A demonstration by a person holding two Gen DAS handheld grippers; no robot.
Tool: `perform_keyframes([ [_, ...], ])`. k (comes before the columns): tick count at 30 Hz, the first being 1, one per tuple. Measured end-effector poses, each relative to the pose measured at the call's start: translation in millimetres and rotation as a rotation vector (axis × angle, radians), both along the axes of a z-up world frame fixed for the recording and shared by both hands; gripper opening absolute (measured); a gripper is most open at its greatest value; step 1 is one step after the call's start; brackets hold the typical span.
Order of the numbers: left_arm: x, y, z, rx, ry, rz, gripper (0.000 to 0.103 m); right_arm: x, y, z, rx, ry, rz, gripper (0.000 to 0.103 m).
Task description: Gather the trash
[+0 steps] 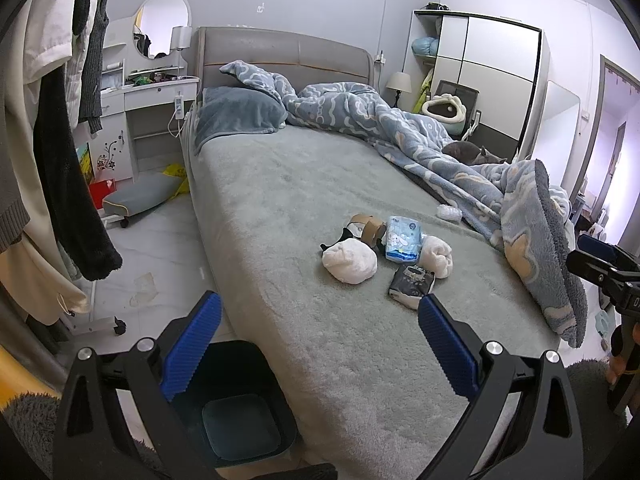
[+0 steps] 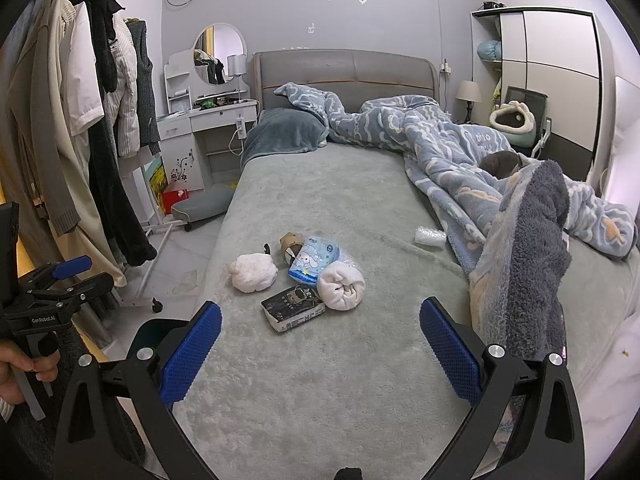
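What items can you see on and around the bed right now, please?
white wad: 1, white, bed, left of pile
tissue pack: 1, blue-white, pile middle
white roll: 1, white, right of pile
dark packet: 1, black, nearest
tape rolls: brown, behind pile
plastic scrap: 1, clear, by quilt
quilt: 1, blue-patterned, bed's right
bin: 1, black, floor beside bed
left gripper: open
right gripper: open
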State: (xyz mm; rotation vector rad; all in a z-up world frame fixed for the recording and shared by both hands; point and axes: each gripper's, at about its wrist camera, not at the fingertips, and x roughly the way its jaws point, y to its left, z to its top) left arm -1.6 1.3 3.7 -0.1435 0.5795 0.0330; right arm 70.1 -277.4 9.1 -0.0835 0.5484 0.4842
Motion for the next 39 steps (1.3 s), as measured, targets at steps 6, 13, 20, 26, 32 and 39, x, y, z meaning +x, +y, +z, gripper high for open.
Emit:
perform_keyframes([
  [6,0.0,-0.9,-0.3,0.001,-0.001,0.001,0.1,-0.1,0.1,0.1,0.0,0.001,0.0,0.101],
  [13,0.2,-1.2,0.0,0.001,0.0,0.002,0.1,-0.1,0.2,0.1,0.0,0.001,0.0,0.101],
  [20,0.2,-0.7,-2.4,0.0,0.003,0.001,0.1,0.0,0.5,-0.3,-0.001,0.0,0.0,0.101],
  [26,0.3,-0.7,-2.7,-0.001,0.003,0.002,0.1,0.5,0.2,-0.5,-0.001,0.0,0.0,0.101],
  [32,0.4,-0.8,-2.7,-0.001,0.003,0.002,0.1,0.0,0.7,-0.3,-0.001,0.0,0.0,0.101],
  [39,0.3,-0.9,-2.7,-0.001,0.003,0.002,0.1,0.1,1.0,-0.2,-0.002,0.001,0.0,0.101],
])
